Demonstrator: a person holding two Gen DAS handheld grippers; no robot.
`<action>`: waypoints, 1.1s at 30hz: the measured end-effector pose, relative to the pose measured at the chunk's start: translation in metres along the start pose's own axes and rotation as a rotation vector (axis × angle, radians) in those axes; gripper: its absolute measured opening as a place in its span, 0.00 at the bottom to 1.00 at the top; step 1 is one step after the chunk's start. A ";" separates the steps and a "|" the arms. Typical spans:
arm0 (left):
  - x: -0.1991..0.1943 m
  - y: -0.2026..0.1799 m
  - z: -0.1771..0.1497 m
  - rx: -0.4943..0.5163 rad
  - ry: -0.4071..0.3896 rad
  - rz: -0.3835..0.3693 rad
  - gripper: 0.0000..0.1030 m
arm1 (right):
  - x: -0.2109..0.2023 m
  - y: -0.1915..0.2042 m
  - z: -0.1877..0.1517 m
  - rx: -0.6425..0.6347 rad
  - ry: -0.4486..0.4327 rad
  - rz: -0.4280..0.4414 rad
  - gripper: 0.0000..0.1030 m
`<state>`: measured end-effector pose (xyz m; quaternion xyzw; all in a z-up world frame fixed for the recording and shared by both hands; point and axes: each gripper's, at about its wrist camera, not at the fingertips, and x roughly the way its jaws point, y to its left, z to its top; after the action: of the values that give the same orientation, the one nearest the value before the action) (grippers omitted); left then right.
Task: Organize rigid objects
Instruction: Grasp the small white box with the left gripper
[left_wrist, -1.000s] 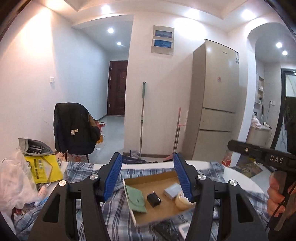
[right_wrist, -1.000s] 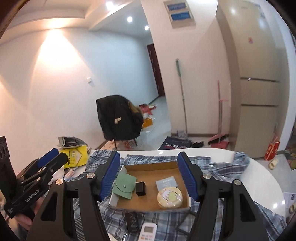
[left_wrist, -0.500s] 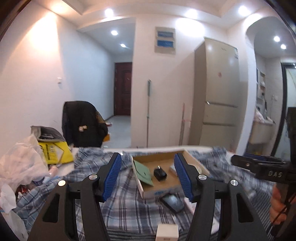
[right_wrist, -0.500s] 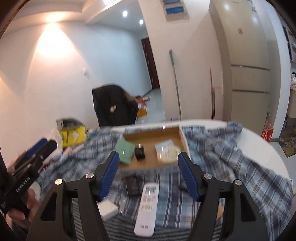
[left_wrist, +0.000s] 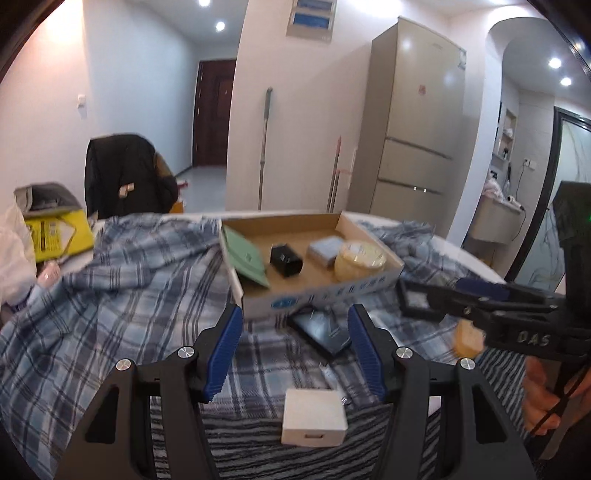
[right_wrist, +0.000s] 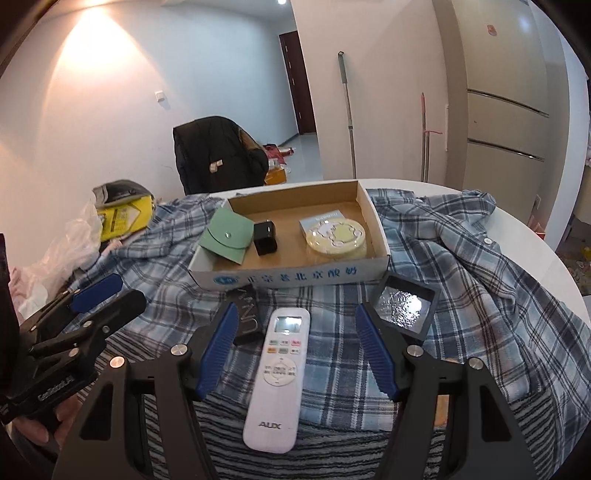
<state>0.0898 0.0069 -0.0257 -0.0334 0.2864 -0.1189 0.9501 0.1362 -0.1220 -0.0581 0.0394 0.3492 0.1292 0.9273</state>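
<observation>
1. Cardboard tray (right_wrist: 373, 225) is set on plaid cloth (right_wrist: 461, 251); green pouch (right_wrist: 225, 240), blk charger (right_wrist: 265, 238), round yellow tin (right_wrist: 336, 236) are held inside.
2. White remote (right_wrist: 277, 373) is seen btwn spread pads of right gripper (right_wrist: 297, 354), not gripped.
3. Left gripper (left_wrist: 295, 350) is held wide apart, nothing gripped; white box (left_wrist: 314, 417) lies just below it.
4. Blk fob (right_wrist: 246, 317) is beside remote, square case (right_wrist: 404, 306) to the right.

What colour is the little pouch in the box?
The pouch is light green with a small snap button. It shows best in the right wrist view.
</observation>
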 end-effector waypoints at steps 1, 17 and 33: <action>0.005 0.001 -0.002 0.005 0.029 -0.002 0.60 | 0.002 0.000 -0.001 -0.001 0.006 0.002 0.63; 0.042 -0.017 -0.032 0.065 0.325 -0.170 0.60 | 0.022 -0.012 -0.010 0.024 0.070 0.019 0.63; 0.057 -0.006 -0.039 0.034 0.418 -0.099 0.60 | 0.018 -0.009 -0.010 -0.010 0.057 0.010 0.63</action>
<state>0.1131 -0.0129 -0.0880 -0.0060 0.4733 -0.1744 0.8634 0.1444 -0.1259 -0.0787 0.0329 0.3745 0.1364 0.9166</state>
